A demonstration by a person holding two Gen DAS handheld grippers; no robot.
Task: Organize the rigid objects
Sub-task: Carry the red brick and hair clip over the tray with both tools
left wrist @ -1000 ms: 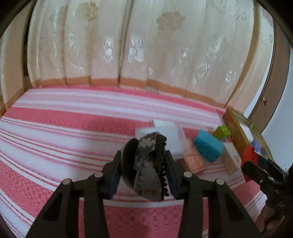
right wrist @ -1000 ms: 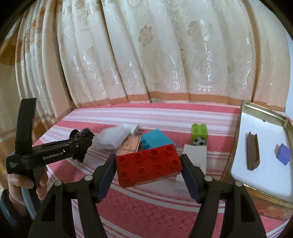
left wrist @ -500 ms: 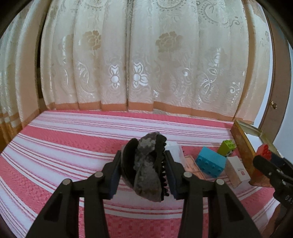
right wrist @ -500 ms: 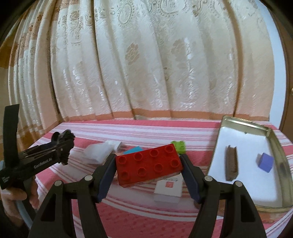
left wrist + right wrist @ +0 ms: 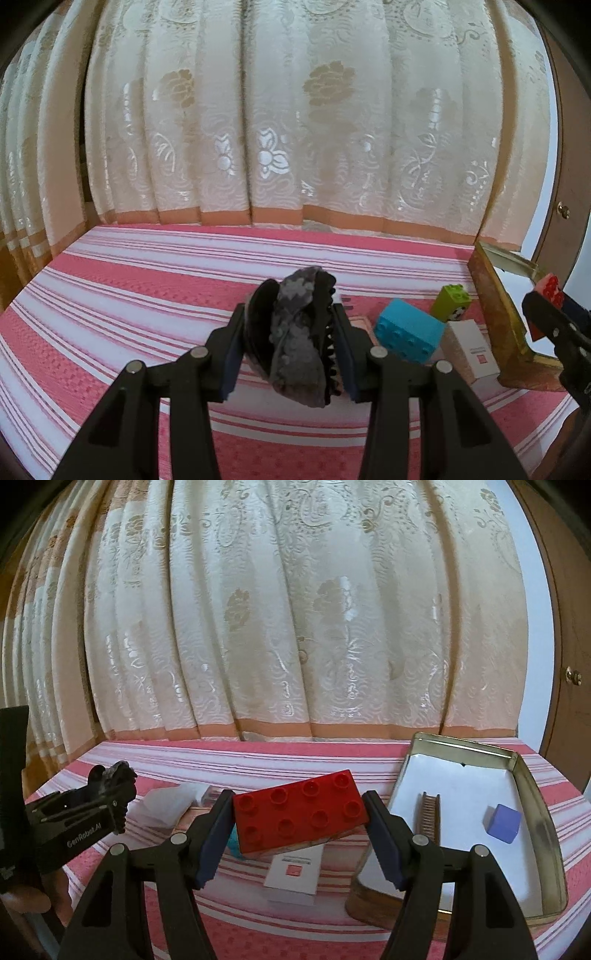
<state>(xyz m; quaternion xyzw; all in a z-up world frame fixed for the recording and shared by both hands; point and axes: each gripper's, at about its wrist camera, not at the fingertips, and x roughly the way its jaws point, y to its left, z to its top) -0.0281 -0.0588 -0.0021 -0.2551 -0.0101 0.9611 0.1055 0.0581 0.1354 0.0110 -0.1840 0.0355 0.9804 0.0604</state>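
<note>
Both loads hang above the striped table, so a slip would drop them among the pieces near its right edge. The left gripper (image 5: 288, 350) has its fingers set narrow on a dark toothed hair clip (image 5: 295, 332), gripped across its uneven, lumpy body, which could twist free. The right gripper (image 5: 299, 823) has its fingers at a middling spread, clamping a red building brick (image 5: 301, 812) by its ends, just left of the metal tray (image 5: 543, 812); the brick could catch the tray's near rim.

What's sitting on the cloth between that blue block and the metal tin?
A small white box lies between the blue block and the tin, as the left wrist view shows.
</note>
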